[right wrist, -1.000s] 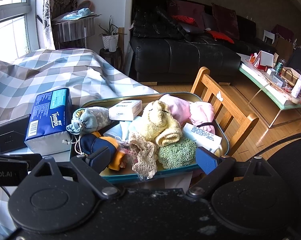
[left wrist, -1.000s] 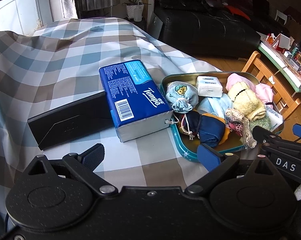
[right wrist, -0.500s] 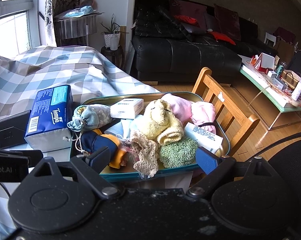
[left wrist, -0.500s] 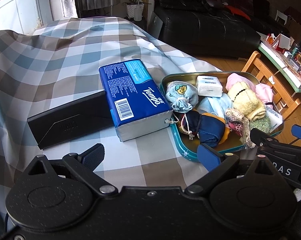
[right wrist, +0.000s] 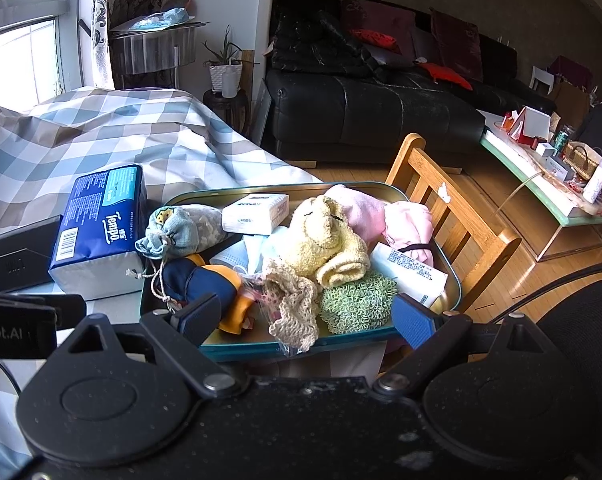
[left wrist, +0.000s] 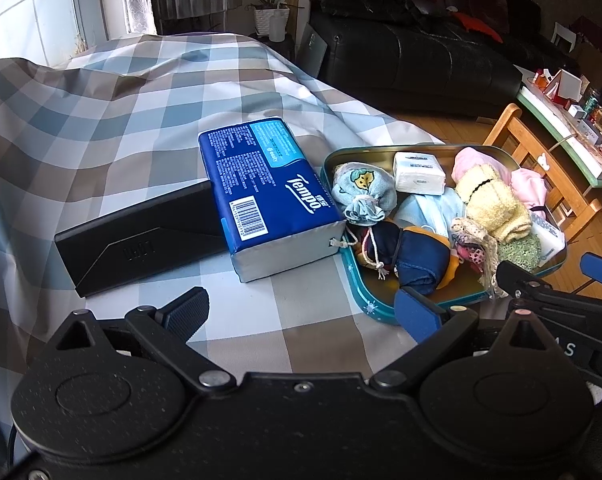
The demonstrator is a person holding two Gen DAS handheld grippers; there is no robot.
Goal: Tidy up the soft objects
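A teal metal tray (left wrist: 355, 286) (right wrist: 257, 347) on the checked tablecloth holds several soft things: a pale drawstring pouch (left wrist: 363, 192) (right wrist: 181, 230), a navy and orange pouch (left wrist: 415, 252) (right wrist: 205, 278), a yellow towel (left wrist: 489, 202) (right wrist: 325, 240), pink cloth (right wrist: 401, 220), a green knit pad (right wrist: 357, 298), a beige crochet piece (right wrist: 291, 304) and a white tissue pack (left wrist: 419, 168) (right wrist: 257, 213). A blue Tempo tissue pack (left wrist: 267, 196) (right wrist: 97, 226) lies left of the tray. My left gripper (left wrist: 301, 314) is open and empty, near the tray's front left. My right gripper (right wrist: 307, 316) is open and empty, at the tray's front rim.
A black flat case (left wrist: 137, 240) lies left of the blue pack. A wooden chair (right wrist: 449, 216) stands right of the tray at the table's edge. A black sofa (right wrist: 373, 108) and a cluttered glass coffee table (right wrist: 557, 184) lie beyond.
The right gripper has drifted slightly, so the tray and packs sit a little differently in its view. The left view is almost unchanged. Both grippers stay open.
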